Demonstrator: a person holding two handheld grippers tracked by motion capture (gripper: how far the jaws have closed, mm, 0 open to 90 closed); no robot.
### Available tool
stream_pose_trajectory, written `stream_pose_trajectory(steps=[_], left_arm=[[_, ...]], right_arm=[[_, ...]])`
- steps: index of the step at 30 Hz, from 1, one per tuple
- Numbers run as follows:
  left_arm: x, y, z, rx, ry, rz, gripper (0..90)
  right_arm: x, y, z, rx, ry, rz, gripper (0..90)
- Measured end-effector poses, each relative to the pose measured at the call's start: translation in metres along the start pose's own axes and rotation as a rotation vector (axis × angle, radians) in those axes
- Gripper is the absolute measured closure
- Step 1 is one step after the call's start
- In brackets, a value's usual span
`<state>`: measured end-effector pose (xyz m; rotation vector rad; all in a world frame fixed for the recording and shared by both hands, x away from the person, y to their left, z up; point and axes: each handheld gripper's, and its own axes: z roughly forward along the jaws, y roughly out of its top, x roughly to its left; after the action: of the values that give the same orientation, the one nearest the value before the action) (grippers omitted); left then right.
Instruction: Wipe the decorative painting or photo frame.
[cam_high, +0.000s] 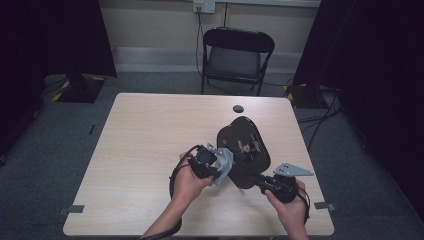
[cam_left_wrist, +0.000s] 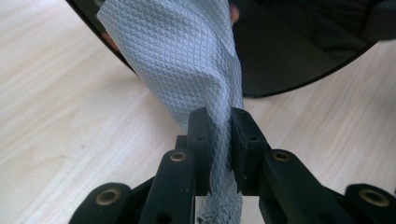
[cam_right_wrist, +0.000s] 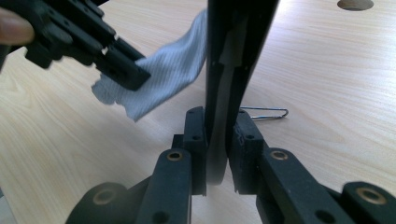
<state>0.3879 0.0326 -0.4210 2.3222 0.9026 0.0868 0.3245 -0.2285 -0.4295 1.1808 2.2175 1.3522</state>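
1. Black tongs on my left (cam_left_wrist: 219, 135) are clamped on a grey cloth (cam_left_wrist: 187, 60), a diamond-textured wipe that runs up from between the pads to the dark curved rim just ahead of it.
2. My right tongs (cam_right_wrist: 217, 140) are clamped on the thin lower edge of a black glossy panel (cam_right_wrist: 236, 42), which stands on edge in the right gripper view; I cannot tell what the panel is beyond a flat, rounded plate.
3. From the high view, the left tongs (cam_high: 220, 167) bring the cloth (cam_high: 225, 161) against the near-left edge of the panel (cam_high: 243, 145), while the right tongs (cam_high: 260, 181) hold it from the near-right side, tilted up off the tabletop (cam_high: 150, 130).
4. The step in hand, as I judge it, is wiping the panel. To do it well I would keep the right grip steady and low on the edge, press the cloth flat against the glossy face, and stroke in one direction so the panel does not twist out of the pads.
5. A wire clip (cam_right_wrist: 264, 113) lies on the tabletop just behind the panel; a round cable hole (cam_high: 238, 108) sits near the far edge, and a folding chair (cam_high: 237, 55) stands beyond.
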Motion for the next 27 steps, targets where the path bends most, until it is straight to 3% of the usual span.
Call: stream_pose_trajectory(steps=[8, 15, 22, 27], left_arm=[[0.002, -0.017, 0.017, 0.032, -0.015, -0.032, 79.5], [0.003, -0.024, 0.026, 0.076, -0.012, -0.031, 79.5], [0.005, -0.029, 0.023, 0.083, -0.009, -0.036, 79.5], [0.007, -0.023, 0.009, 0.057, -0.01, -0.038, 79.5]], right_arm=[[0.0, 0.0, 0.0, 0.0, 0.0, -0.002, 79.3], [0.001, 0.0, 0.0, 0.0, 0.0, -0.002, 79.3], [0.0, 0.0, 0.001, -0.002, 0.001, -0.002, 79.3], [0.0, 0.0, 0.001, -0.003, 0.001, 0.002, 79.3]])
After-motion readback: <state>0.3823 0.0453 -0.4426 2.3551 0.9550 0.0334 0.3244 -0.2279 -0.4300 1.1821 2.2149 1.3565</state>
